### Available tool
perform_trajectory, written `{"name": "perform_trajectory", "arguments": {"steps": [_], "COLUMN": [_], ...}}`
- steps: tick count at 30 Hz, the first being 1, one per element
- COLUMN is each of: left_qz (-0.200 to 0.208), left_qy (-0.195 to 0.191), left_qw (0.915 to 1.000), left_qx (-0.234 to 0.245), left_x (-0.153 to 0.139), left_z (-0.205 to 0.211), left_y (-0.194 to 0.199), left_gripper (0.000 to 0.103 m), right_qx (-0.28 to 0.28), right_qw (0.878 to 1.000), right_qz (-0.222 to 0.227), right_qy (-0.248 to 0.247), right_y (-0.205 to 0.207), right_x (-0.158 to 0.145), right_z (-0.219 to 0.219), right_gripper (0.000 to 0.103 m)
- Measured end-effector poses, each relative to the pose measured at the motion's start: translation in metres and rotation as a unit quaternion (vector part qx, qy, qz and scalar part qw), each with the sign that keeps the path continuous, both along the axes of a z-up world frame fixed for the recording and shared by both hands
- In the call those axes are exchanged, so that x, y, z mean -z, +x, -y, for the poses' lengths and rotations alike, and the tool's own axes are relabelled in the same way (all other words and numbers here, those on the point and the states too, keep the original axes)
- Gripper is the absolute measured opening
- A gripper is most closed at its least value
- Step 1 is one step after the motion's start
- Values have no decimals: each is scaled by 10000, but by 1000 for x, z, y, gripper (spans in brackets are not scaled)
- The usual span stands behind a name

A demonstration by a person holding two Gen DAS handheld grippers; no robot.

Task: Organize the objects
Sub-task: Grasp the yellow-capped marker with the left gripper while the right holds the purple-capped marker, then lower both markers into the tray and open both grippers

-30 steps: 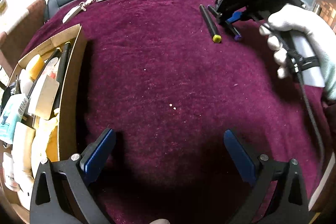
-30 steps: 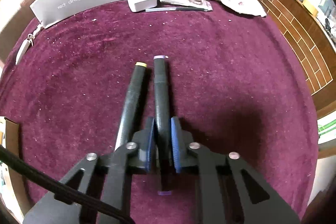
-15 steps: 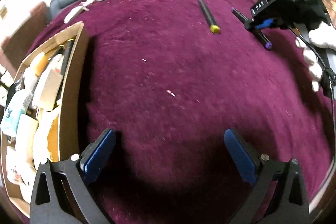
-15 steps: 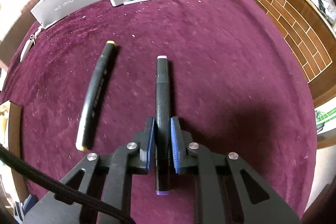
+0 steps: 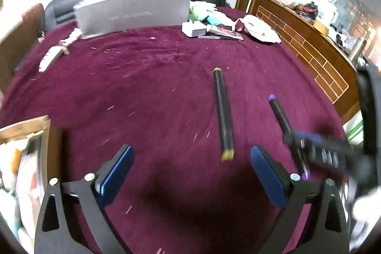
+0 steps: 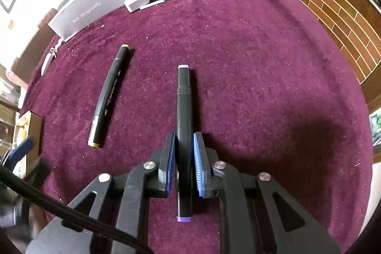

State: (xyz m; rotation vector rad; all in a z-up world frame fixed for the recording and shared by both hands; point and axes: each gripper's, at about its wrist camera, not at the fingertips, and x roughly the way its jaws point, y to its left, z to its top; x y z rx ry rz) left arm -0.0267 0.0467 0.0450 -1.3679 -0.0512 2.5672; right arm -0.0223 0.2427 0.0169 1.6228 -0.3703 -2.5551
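A black marker with yellow end caps (image 5: pixel 223 116) (image 6: pixel 108 97) lies on the maroon cloth. My right gripper (image 6: pixel 184 142) is shut on a second black marker with purple caps (image 6: pixel 183 106), holding it above the cloth; this marker (image 5: pixel 279 116) also shows at the right of the left wrist view. My left gripper (image 5: pixel 190 163) hovers over the cloth with its jaws wide and closing, nothing between them. The yellow-capped marker's near end lies just ahead of its right finger (image 5: pixel 266 175).
An open cardboard box (image 5: pixel 28 132) (image 6: pixel 28 120) of assorted items sits at the left. At the table's far edge are a grey carton (image 5: pixel 133 8) (image 6: pixel 92 8), a white adapter (image 5: pixel 194 29), packets and crumpled cloth (image 5: pixel 259 27). A brick-patterned wooden counter (image 6: pixel 333 4) runs along the right.
The left gripper has swung right toward the yellow-capped marker, leaving the box at the frame's edge. The right gripper has carried the purple-capped marker up and away from the yellow one.
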Motion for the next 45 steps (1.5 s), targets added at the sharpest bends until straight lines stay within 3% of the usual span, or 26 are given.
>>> {"name": "perform_trajectory", "arguments": {"steps": [5,8,11,12,13,14,15,16,17,19,24,34,41,45], "left_qz": [132,197,122,71,18,-1,3,-11,-82,-69,-9,-209,-421,-607], "left_qy": [-171,-370,-620,-780,-755,-687,-662,-713,-878,-817,-331,423,738,725], "left_qw": [9998,9990,9977,9965,9965,9964,9960,9953,9939,9943,9985,9985,9964,9950], "left_qx": [29,144,224,279,364,492,595,654,667,685,444,266,5,-315], "left_x": [19,29,37,38,37,35,34,33,32,31,20,-12,-33,-42], "left_z": [-26,-42,-52,-57,-60,-63,-65,-68,-72,-70,-38,24,79,123], "left_y": [-41,-58,-64,-63,-62,-58,-56,-53,-51,-46,-30,30,85,114], "left_gripper": [89,81,66,60,44,36,18,12,11,11,11,11,11,11], "right_qx": [-15,-45,-61,-66,-71,-75,-70,-70,-65,-53,-38,-147,-524,-863], "right_qw": [9999,9998,9995,9995,9995,9995,9995,9995,9996,9996,9996,9966,9888,9824], "right_qz": [-35,-50,-56,-56,-58,-61,-61,-61,-64,-73,-132,-201,-263,-265], "right_qy": [-127,-209,-298,-308,-309,-301,-297,-298,-285,-251,-256,-788,-1372,-1636], "right_y": [0,1,1,2,2,2,2,2,2,3,5,33,59,71], "right_x": [0,0,1,0,0,0,0,0,-1,-1,-2,-14,-38,-49], "right_z": [-2,-5,-7,-8,-8,-8,-8,-8,-8,-7,-7,3,38,75], "right_gripper": [13,13,13,13,13,13,13,13,13,13,13,12,13,13]}}
